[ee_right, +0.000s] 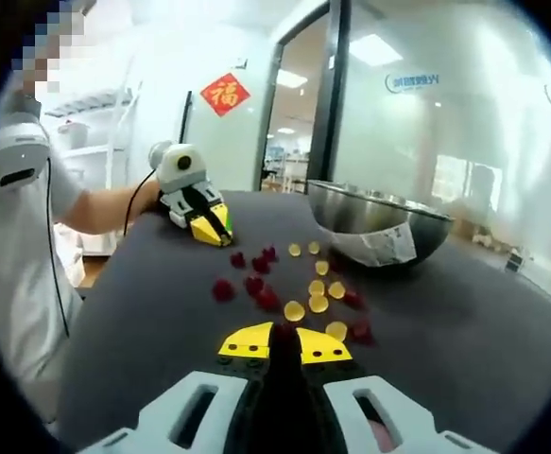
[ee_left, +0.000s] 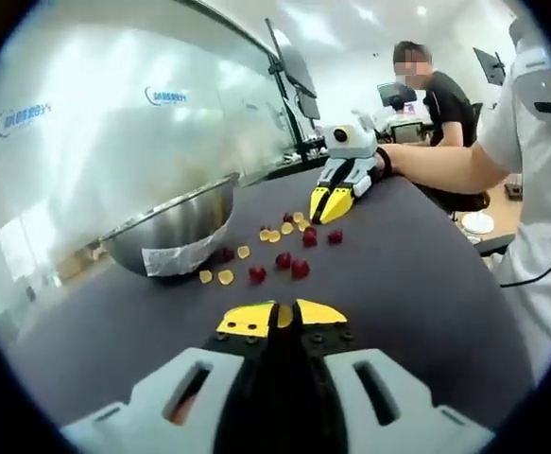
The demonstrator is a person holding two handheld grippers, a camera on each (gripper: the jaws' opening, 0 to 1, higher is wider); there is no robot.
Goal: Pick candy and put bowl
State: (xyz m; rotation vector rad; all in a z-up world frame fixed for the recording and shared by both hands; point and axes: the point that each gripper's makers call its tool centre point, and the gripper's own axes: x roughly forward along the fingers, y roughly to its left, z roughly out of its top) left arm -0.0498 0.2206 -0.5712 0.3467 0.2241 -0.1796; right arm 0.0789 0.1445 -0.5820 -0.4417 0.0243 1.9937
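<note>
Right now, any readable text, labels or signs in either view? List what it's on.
"福": gold character on the red diamond sign on the wall, right gripper view.
Blue logo lettering on the glass partition, also at and: too blurred to read.
Label on the steel bowl: no print legible.
Candies and both claws: no text seen.
</note>
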